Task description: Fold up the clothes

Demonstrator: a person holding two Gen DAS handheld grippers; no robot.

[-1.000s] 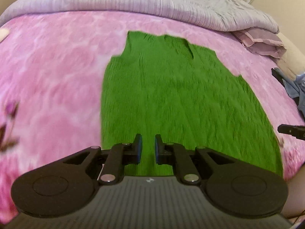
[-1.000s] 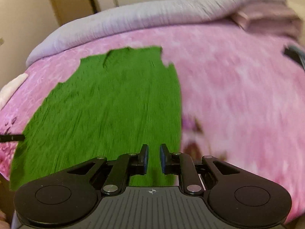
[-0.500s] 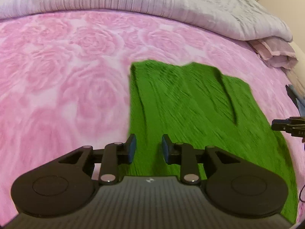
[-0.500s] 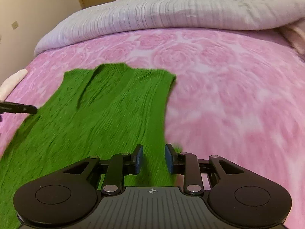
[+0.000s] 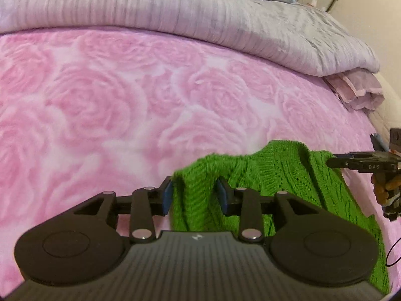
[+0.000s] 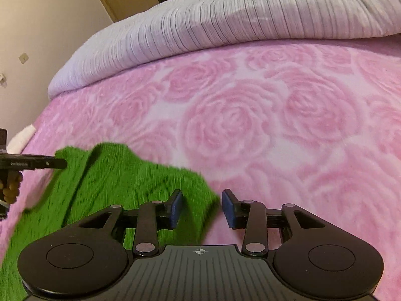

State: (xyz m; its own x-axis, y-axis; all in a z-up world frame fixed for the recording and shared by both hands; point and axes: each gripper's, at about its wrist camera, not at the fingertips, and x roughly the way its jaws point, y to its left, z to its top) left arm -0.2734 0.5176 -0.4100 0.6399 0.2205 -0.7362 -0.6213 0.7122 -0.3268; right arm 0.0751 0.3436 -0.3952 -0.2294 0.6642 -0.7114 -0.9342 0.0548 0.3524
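Green knitted sweater [image 5: 283, 175] lies on the pink rose-patterned bed blanket [image 5: 105, 105], low in both frames.
Left tool [image 5: 194, 195] and right tool [image 6: 201, 207] are opening, a sweater corner loose between each.

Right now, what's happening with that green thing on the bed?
A person is folding a green knitted sweater on a pink rose-patterned blanket. The left gripper and right gripper are each at one far corner of it, jaws opening, with knit between the pads but not pinched. A grey duvet lies behind.
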